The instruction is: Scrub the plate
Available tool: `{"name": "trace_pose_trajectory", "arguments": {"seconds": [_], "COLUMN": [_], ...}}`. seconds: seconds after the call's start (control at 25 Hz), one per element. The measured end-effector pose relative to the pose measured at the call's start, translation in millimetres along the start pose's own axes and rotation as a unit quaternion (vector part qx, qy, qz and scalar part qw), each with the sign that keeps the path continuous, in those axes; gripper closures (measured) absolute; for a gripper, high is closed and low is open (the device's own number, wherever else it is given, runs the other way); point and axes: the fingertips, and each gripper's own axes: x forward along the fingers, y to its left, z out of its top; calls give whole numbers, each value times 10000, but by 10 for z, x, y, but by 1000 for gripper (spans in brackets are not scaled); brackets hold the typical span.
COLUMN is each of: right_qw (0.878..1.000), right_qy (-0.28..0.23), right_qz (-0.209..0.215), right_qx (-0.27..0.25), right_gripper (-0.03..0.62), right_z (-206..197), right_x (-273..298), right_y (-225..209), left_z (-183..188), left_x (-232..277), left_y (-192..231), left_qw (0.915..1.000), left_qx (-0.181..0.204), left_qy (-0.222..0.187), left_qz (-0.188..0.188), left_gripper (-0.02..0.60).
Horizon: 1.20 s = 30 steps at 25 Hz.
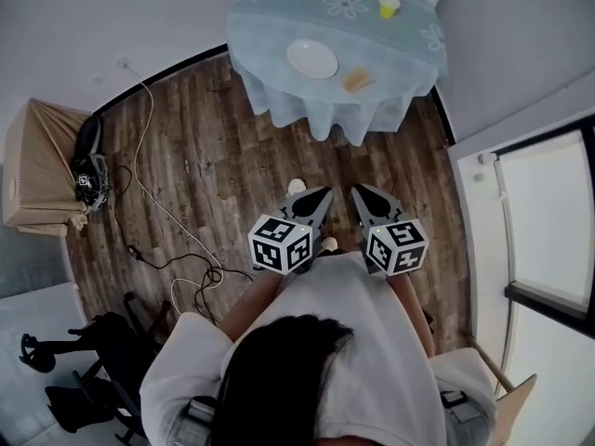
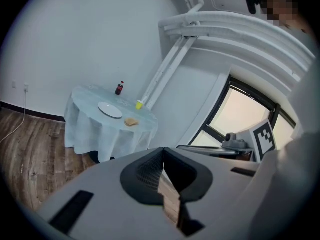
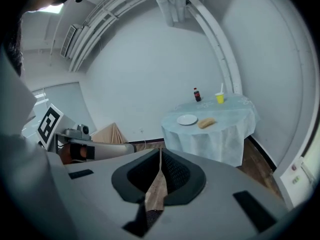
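Observation:
A white plate [image 1: 312,59] lies on a round table [image 1: 279,100] draped in a pale blue cloth, far ahead of me. A tan sponge [image 1: 358,80] rests to the plate's right. Both grippers are held close to my body, well short of the table. My left gripper [image 1: 322,196] is shut and empty, and my right gripper [image 1: 358,193] is shut and empty beside it. From the left gripper view the plate [image 2: 110,109] and sponge [image 2: 131,122] look small and distant. The right gripper view shows the plate [image 3: 187,119] and sponge [image 3: 206,122] too.
A yellow cup [image 1: 390,5] with a straw stands at the table's far right; a dark bottle [image 2: 119,88] stands at its back. Cables [image 1: 177,240] trail over the wooden floor at left. A tan covered object [image 1: 37,170] sits far left. A window [image 1: 548,240] is on the right.

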Motion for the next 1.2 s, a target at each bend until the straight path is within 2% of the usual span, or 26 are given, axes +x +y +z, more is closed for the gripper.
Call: {"name": "trace_pose_trajectory", "arguments": {"seconds": [0.2,0.4,0.6,0.8,0.96,1.2], "right_qw": [9999,9996,9976,9975,9947,9918], "right_qy": [34,53,168,17,1,2], "right_qz": [-126,-230,-589,-672,-962,-1167], "right_qx": [59,144,-335,234,359,518], "right_gripper": [559,559,559,559,559,557], "right_z": [110,240,381,520,615,756], "right_x": [200,415,614,805,932,1139], "right_y": [-108,-194,-328,-479,-640,-758], "left_z": [178,359,509,657,776,998], "left_x": [136,291,433,610,735,859], "left_y": [230,381,573,758,917,1135], "left_qw": [10000,9998,9997,9991,9987,9980], "left_qx": [-71,63,-10,-13,-8,35], "left_qy": [37,159,200,323,396,451], "left_qz": [21,-76,-151,-266,-334,-439], "left_gripper": [572,572,572,572,572,572]}}
